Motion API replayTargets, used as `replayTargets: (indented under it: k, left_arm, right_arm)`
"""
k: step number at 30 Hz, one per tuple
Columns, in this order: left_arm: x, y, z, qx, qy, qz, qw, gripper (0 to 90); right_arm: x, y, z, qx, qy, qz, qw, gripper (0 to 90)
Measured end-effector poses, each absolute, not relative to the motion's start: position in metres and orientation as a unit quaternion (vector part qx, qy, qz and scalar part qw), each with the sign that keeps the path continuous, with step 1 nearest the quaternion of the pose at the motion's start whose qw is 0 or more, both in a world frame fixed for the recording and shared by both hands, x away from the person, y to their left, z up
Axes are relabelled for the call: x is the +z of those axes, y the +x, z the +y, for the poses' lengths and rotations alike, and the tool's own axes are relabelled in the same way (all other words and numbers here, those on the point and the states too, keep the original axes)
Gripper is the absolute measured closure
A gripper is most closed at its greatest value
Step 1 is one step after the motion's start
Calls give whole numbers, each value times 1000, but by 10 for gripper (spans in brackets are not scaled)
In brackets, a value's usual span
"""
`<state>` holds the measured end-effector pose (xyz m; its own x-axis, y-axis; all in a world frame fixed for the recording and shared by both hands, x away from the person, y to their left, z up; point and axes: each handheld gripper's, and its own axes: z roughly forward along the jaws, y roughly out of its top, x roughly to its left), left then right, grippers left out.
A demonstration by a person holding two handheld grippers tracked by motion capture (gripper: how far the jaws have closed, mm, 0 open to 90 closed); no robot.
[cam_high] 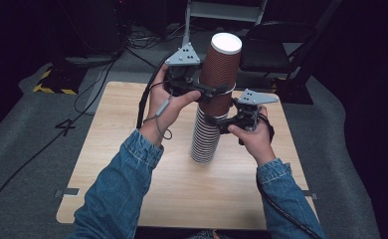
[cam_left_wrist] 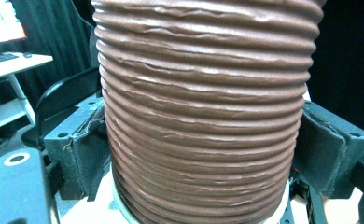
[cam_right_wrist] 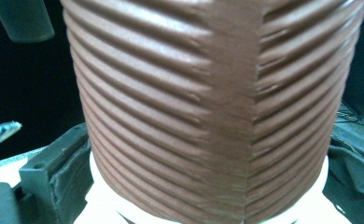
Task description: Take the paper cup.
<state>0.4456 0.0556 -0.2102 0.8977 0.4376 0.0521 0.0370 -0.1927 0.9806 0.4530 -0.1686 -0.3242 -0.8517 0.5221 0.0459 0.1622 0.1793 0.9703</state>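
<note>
At twelve o'clock on the table point(cam_high: 132, 164), my left gripper point(cam_high: 216, 90) clamps the top cup point(cam_high: 222, 69); right gripper point(cam_high: 213, 121) clamps the stack point(cam_high: 204, 142). Light, crushable ribbed paper: hold below rims.

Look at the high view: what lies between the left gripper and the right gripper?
The high view shows the stack of brown paper cups standing between the left gripper and the right gripper; the left one grips it higher up.

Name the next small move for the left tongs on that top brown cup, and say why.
Probably lift the left tongs straight up: they clamp the top brown ribbed paper cup, partly raised from the stack of nested brown paper cups that the right tongs hold.
</note>
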Motion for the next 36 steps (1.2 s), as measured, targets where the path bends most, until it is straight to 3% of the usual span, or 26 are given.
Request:
replayTargets:
  k: [13, 30, 33, 36]
  left_arm:
    - [-187, 433, 69, 159, 740, 138, 639, 139]
    - [-194, 416, 96, 158, 752, 135, 626, 134]
    - [-198, 414, 96, 155, 759, 131, 619, 132]
    - [-201, 410, 97, 153, 763, 127, 615, 132]
  right_arm:
    - [-324, 453, -169, 599, 227, 753, 149, 29]
    - [-306, 450, -174, 569, 225, 777, 150, 32]
    - [-300, 446, -180, 570, 224, 776, 152, 65]
    - [-292, 439, -189, 577, 222, 769, 161, 162]
